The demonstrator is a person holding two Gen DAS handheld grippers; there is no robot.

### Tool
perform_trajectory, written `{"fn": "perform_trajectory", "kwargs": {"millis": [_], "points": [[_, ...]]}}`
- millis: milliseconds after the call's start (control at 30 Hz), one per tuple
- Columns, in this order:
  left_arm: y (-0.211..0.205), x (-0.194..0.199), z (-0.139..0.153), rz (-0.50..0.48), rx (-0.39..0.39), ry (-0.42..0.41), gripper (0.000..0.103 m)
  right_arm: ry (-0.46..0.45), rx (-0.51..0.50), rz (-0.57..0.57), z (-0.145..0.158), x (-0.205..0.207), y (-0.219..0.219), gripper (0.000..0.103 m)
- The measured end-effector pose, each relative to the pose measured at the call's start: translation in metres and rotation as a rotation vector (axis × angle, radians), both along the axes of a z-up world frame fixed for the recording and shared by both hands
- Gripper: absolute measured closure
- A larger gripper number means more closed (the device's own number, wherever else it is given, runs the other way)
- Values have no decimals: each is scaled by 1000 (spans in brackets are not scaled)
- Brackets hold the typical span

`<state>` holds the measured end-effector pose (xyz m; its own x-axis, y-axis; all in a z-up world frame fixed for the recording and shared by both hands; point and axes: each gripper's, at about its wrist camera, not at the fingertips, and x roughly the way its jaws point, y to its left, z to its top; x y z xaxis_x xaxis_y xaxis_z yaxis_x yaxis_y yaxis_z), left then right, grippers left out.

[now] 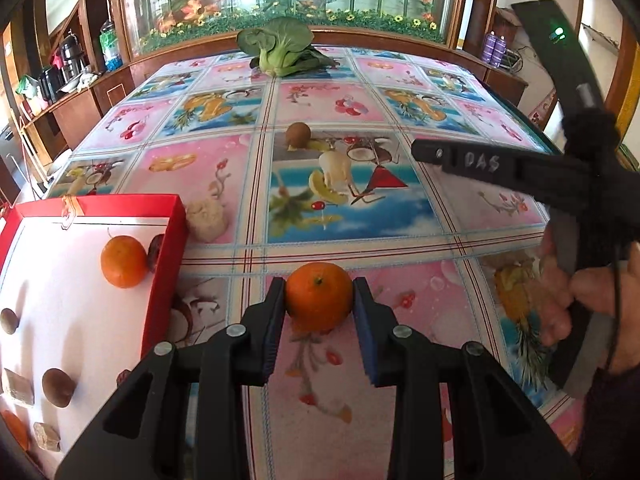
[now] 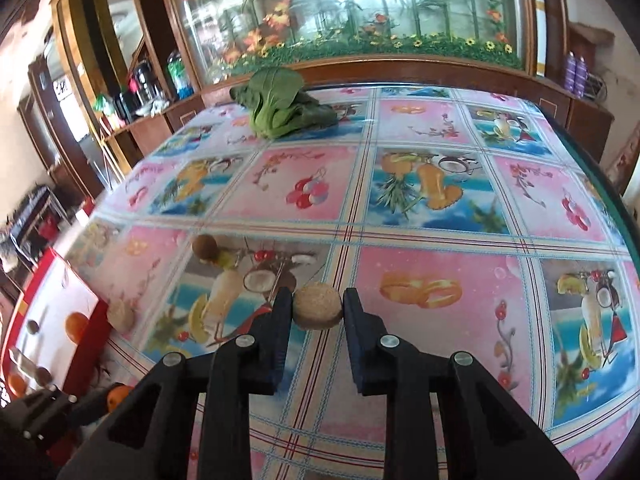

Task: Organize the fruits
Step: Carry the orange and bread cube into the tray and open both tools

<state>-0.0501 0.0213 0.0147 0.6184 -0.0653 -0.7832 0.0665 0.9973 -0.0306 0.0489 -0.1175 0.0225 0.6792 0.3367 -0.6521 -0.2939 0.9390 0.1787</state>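
Got my left gripper (image 1: 319, 295) clamped on a round orange tangerine (image 1: 319, 295), both pads touching its sides, just right of the shallow red cardboard box with the white floor (image 1: 165, 264). Can't tell if the fruit's lifted or sitting on the glossy fruit-print tablecloth (image 1: 400, 240). The box already has another orange (image 1: 123, 261), some small brown round fruits (image 1: 58, 387) and pale cube-like pieces in it.

My right gripper (image 2: 318, 307) straddles a tan, rough round lump (image 2: 318, 307), farther right of the box. One finger looks touching, but there's a sliver of gap on the other side, so it's not clenched.

What worries me: the tangerine's round and the pads only catch its widest part, so a quick swing over the box's wall could roll it out. Squeezing harder might bruise it. And the lump could scoot away if only one finger pushes it.
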Motion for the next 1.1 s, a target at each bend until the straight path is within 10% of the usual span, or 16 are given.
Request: {"fn": "perform_trajectory", "kwargs": {"millis": [533, 1100], "points": [[43, -35, 53, 64, -1, -126, 68, -52, 230, 101, 21, -40, 15, 79], [174, -55, 42, 369, 3, -112, 68, -59, 126, 460, 19, -90, 209, 79]]}}
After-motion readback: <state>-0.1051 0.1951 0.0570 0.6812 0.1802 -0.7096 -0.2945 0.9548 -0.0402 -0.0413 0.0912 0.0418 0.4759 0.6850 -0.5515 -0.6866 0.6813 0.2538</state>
